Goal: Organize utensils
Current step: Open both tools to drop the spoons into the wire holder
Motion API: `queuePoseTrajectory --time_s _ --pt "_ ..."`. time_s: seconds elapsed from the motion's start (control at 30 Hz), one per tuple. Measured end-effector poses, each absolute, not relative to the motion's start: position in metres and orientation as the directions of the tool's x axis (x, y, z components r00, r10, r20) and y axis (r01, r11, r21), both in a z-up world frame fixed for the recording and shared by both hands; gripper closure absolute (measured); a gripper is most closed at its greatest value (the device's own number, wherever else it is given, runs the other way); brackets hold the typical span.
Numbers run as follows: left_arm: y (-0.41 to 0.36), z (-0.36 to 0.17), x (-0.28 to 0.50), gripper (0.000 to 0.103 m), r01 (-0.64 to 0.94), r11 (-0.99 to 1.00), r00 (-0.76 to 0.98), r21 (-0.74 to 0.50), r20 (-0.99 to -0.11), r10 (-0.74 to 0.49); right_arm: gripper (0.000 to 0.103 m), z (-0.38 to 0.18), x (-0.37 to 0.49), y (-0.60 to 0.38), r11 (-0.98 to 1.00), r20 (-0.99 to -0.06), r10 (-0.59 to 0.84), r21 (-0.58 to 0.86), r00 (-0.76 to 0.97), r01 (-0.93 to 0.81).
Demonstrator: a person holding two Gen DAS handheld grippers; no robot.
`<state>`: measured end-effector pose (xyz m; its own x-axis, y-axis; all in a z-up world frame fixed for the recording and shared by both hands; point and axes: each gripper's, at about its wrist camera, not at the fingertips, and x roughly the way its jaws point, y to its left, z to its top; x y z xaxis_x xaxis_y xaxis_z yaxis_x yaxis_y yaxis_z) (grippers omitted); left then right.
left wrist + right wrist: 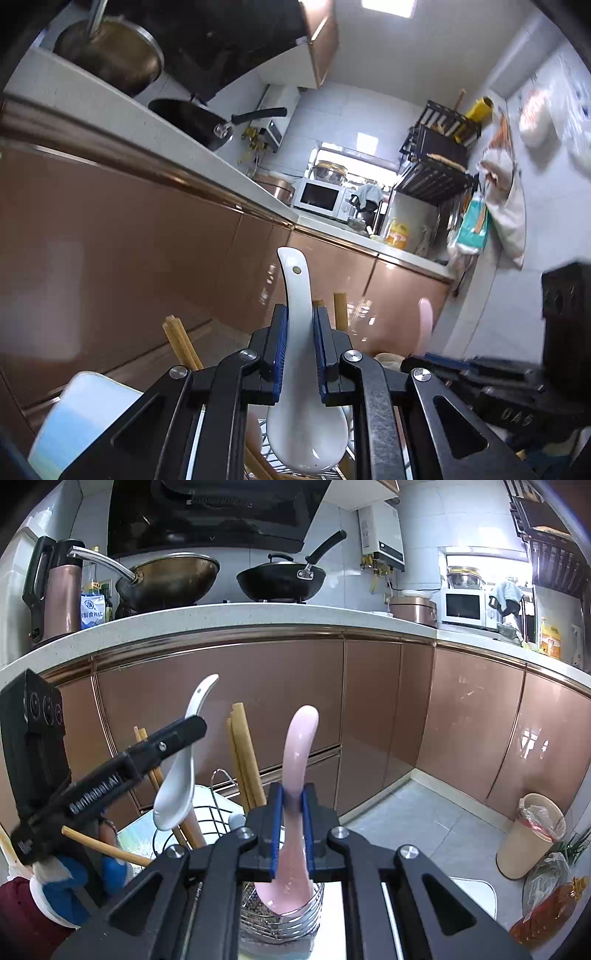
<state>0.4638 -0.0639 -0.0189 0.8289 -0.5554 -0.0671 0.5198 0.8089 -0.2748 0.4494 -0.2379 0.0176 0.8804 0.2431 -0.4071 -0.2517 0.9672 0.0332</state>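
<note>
Our left gripper (300,350) pinches the white spoon (303,424), bowl down. Our right gripper (293,830) clamps the pink spoon (295,775) upright (bowl already inside the wire holder (280,919) directly beneath).

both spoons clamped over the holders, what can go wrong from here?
1. The left tool grips the glossy white spoon by its thin handle, heavy bowl hanging; it could pivot or slip.
2. The chopsticks crowd the wire rack, so the white spoon may knock them.
3. The pink spoon enters a narrow wire cup; releasing it tilted might tip the cup.
</note>
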Motion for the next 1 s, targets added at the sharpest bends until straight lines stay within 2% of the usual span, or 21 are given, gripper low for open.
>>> queuePoseTrajectory --time_s 0.13,0.37,0.5,0.63,0.7,0.83,1.0 --pt "-0.071 -0.033 0.459 0.089 0.505 0.830 0.845 -0.236 -0.061 -0.532 0.093 0.014 0.449 -0.237 0.965 -0.393 0.249 0.020 0.885 -0.263" --pt "-0.073 -0.051 0.460 0.090 0.504 0.830 0.832 -0.240 -0.125 -0.541 0.093 0.007 0.448 -0.236 0.956 -0.398 0.270 0.002 0.877 -0.294" --pt "-0.072 -0.048 0.456 0.086 0.511 0.829 0.825 -0.229 -0.141 -0.548 0.092 0.006 0.447 -0.237 0.952 -0.401 0.284 0.008 0.871 -0.307" --pt "-0.068 -0.039 0.450 0.068 0.521 0.819 0.816 -0.239 -0.143 -0.560 0.092 0.007 0.446 -0.237 0.947 -0.414 0.297 0.016 0.860 -0.320" --pt "-0.066 -0.034 0.447 0.065 0.521 0.818 0.813 -0.243 -0.153 -0.562 0.088 0.008 0.444 -0.236 0.947 -0.423 0.299 0.019 0.855 -0.322" --pt "-0.060 -0.026 0.436 0.057 0.518 0.818 0.808 -0.249 -0.170 -0.564 0.071 0.011 0.438 -0.235 0.946 -0.435 0.299 0.019 0.849 -0.323" --pt "-0.050 -0.010 0.416 0.046 0.509 0.822 0.809 -0.256 -0.183 -0.558 0.070 0.027 0.423 -0.237 0.953 -0.421 0.281 0.020 0.862 -0.301"
